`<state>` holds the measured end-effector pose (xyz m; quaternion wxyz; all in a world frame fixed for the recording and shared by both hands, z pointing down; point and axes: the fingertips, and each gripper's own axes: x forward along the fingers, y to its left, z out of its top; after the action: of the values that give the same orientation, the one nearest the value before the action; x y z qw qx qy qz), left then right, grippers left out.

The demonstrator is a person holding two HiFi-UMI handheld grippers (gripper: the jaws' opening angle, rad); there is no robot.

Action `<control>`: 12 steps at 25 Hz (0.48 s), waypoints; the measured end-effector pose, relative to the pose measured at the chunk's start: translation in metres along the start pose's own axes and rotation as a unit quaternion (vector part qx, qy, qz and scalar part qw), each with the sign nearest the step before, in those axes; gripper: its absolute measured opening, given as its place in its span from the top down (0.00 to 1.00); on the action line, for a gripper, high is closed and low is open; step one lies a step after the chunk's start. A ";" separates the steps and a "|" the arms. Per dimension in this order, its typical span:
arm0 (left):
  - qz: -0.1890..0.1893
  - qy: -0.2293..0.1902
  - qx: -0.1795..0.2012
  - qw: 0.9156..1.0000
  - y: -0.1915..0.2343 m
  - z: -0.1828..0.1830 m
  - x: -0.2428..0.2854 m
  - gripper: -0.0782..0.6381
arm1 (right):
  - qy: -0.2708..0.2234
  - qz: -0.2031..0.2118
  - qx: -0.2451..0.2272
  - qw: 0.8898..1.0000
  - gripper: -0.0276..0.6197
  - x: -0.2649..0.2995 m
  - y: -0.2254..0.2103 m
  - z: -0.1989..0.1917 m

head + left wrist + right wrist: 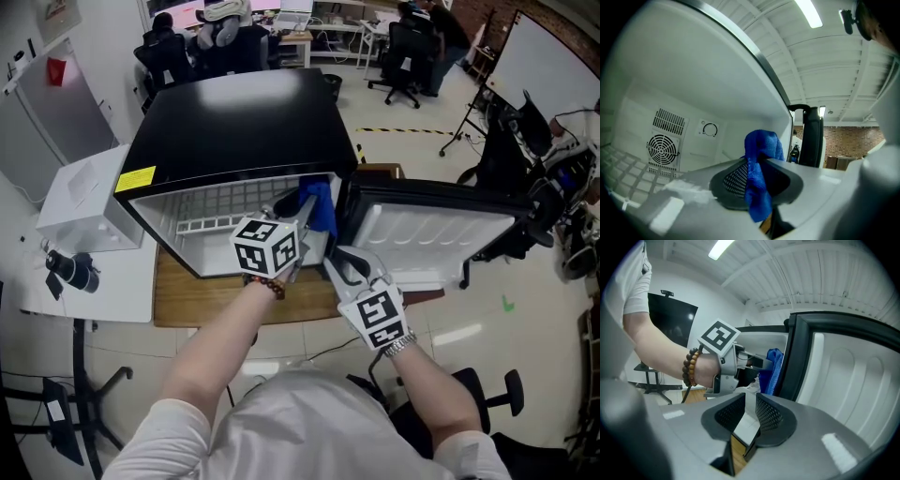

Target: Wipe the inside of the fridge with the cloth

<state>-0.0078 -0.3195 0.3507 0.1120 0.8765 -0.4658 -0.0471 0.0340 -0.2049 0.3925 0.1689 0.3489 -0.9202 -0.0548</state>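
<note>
Left gripper (294,223): clamped on the blue cloth (760,146), which hangs bunched between its jaws just inside the fridge (234,131), on the door side. Wiping well probably needs the cloth pressed flat to a wall. Right gripper (750,414): jaws ajar, empty, beside the fridge's open door (441,234). Obstacles inside the fridge: wire shelf (211,211), fan grille (662,147), dial (710,130).

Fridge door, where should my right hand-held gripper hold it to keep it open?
Probably the black top rim of the fridge door, toward its free end, coming down from above so the open jaws of the right hand-held gripper straddle it. The door stands swung wide and that rim is straight and bare. Whether the jaws can span it is unclear.
</note>
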 end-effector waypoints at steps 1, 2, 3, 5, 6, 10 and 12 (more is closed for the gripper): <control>0.007 0.000 0.005 1.000 0.002 0.001 0.002 0.80 | 0.000 0.000 0.000 1.000 0.84 0.000 0.000 0.000; 0.014 -0.001 0.011 1.000 0.004 0.001 0.004 0.80 | 0.000 0.000 0.001 1.000 0.84 0.001 0.000 -0.001; 0.022 -0.001 0.017 1.000 0.006 0.001 0.006 0.80 | 0.000 0.000 0.001 1.000 0.84 0.001 0.000 -0.001; 0.038 -0.001 0.029 0.999 0.011 0.002 0.009 0.80 | -0.002 0.000 0.001 1.000 0.84 0.002 -0.001 0.000; 0.046 -0.002 0.034 0.998 0.014 0.003 0.011 0.80 | -0.004 -0.001 0.002 1.000 0.84 0.003 -0.001 0.002; 0.068 -0.003 0.042 0.997 0.024 0.005 0.021 0.80 | -0.012 0.001 0.002 1.000 0.85 0.006 -0.002 0.008; 0.075 -0.003 0.044 0.996 0.030 0.006 0.025 0.80 | -0.015 0.003 0.002 1.000 0.85 0.007 -0.002 0.009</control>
<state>-0.0189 -0.3571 0.3526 0.0753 0.8433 -0.5317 -0.0205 0.0273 -0.2109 0.3856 0.1549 0.3452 -0.9238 -0.0577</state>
